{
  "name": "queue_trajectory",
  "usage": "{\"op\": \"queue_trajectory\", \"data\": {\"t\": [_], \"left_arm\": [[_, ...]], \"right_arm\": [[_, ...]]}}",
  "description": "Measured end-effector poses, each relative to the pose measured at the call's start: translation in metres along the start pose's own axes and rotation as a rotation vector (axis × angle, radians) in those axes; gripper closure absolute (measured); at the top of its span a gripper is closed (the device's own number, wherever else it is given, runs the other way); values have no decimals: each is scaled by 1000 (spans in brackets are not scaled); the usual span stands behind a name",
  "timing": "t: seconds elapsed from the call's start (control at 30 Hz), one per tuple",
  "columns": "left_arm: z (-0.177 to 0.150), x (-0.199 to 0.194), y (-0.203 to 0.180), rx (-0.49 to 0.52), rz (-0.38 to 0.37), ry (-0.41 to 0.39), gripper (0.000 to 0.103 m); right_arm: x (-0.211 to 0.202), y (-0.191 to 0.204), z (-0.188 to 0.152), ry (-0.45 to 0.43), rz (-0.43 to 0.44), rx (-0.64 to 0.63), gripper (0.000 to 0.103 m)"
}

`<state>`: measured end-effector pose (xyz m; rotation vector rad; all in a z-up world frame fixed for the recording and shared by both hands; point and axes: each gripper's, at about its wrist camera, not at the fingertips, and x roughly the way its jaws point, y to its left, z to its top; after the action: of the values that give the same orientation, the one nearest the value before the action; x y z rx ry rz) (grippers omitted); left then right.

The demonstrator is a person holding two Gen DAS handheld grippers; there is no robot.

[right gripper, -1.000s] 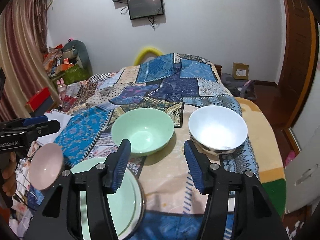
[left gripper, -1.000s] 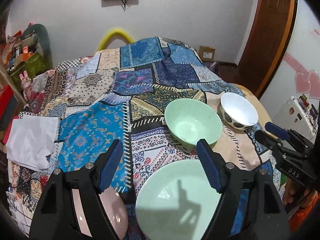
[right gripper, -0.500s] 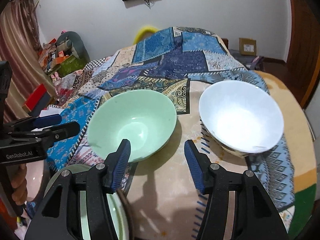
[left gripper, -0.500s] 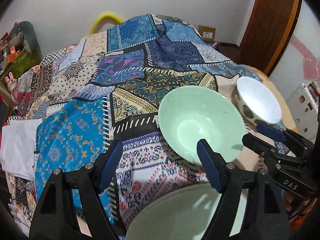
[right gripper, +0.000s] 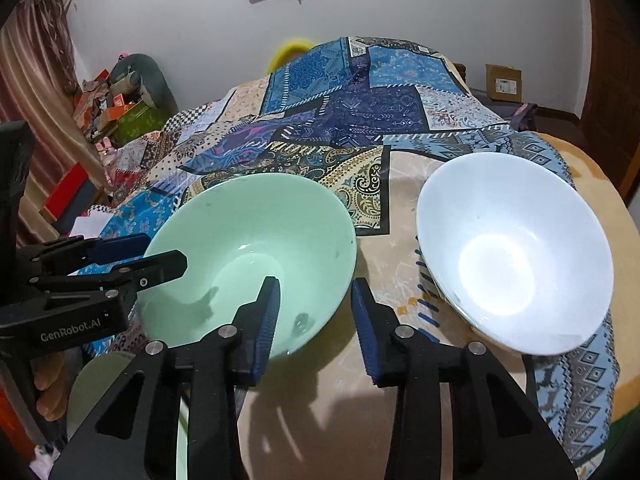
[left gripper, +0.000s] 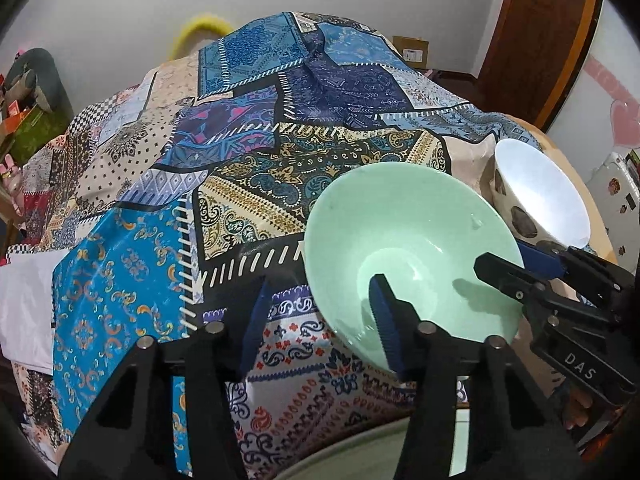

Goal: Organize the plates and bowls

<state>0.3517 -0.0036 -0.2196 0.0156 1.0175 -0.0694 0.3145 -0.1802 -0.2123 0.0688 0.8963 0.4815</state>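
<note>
On the patchwork bedspread (left gripper: 248, 184) sits the green bowl (left gripper: 412, 248), just beside the white bowl (right gripper: 516, 252). My left gripper (left gripper: 320, 320) tilts steeply down, straddling the green bowl's near-left rim, one finger inside, one outside; jaws have just been closing, pads not yet pressing. My right gripper (right gripper: 314, 322) straddles its near-right rim likewise, jaws just closing, no clamp visible. Only the right wrist view shows my left hand (right gripper: 50, 384); a green plate (right gripper: 92, 392) peeks below.
</note>
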Motion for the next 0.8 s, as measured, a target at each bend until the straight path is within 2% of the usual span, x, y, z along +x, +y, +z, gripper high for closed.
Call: {"op": "queue_trajectory", "data": {"t": [0.1, 0.3, 0.53, 0.8], "left_arm": [[2, 6, -2, 4, -6, 12, 62], [2, 15, -5, 7, -39, 41, 80], [1, 11, -6, 0, -35, 40, 81], [-5, -12, -10, 1, -35, 15, 81]], "right_arm": [[6, 1, 2, 4, -11, -6, 79], [9, -2, 3, 4, 0, -5, 80], [7, 1, 4, -2, -10, -5, 84], [-10, 5, 4, -37, -10, -2, 85]]}}
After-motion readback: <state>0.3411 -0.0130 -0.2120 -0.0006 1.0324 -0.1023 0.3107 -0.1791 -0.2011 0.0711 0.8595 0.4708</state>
